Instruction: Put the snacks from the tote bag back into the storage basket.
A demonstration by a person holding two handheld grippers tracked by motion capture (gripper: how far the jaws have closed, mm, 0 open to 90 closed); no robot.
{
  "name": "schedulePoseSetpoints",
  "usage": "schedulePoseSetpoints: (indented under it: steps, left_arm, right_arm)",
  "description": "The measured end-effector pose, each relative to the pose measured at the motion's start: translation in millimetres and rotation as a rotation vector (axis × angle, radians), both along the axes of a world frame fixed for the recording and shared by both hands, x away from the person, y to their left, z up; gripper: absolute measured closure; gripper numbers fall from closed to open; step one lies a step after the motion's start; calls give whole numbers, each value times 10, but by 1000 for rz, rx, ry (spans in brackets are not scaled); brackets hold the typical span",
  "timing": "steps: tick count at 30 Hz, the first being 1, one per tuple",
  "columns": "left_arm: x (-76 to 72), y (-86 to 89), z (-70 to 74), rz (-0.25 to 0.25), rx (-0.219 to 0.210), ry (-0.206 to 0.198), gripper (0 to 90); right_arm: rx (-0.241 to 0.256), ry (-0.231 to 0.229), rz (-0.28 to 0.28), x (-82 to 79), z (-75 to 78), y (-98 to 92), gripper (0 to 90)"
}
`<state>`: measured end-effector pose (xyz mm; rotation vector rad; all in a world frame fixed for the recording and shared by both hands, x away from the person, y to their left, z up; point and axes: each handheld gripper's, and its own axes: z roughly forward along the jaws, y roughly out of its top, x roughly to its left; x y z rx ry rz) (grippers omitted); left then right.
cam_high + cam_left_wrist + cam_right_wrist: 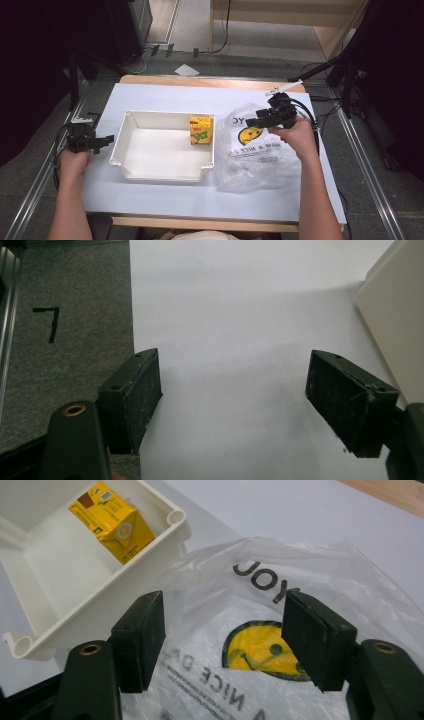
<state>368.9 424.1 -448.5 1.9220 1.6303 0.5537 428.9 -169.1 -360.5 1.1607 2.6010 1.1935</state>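
Observation:
A yellow drink carton (200, 130) (114, 521) stands in the right far corner of a white plastic tub (131, 150) (45, 585). Right of the tub lies a clear plastic bag (252, 150) (300, 575) with a yellow smiley face and black lettering. My right gripper (252, 121) (225, 640) hovers open just over the bag's printed side, nothing between its pads. My left gripper (107, 139) (232, 400) rests open at the table's left edge, pointing toward the tub's left wall (400, 315), with nothing held.
The white table top (165, 95) (240, 305) has bare room behind and in front of the tub. Grey carpet floor (65, 315) with a black mark lies off the left edge. Cables and dark stands surround the table.

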Motion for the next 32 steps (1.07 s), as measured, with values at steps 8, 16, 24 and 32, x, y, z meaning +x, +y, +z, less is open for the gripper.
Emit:
schedulePoseSetpoints:
  steps: [8,16,24,32]
  left_arm:
    - [2,-2,-1,2,7,-1,237]
    - [7,-6,-10,5,6,-3,236]
    - [10,-11,-19,9,15,-6,225]
    - [17,-31,-29,15,27,-12,214]
  right_arm:
    - [-19,18,-20,43,-70,-122,333]
    - [-30,34,-33,76,-125,-173,329]
    - [-27,25,-38,80,-142,-213,308]
    - [-29,-49,-5,24,-141,-196,247]
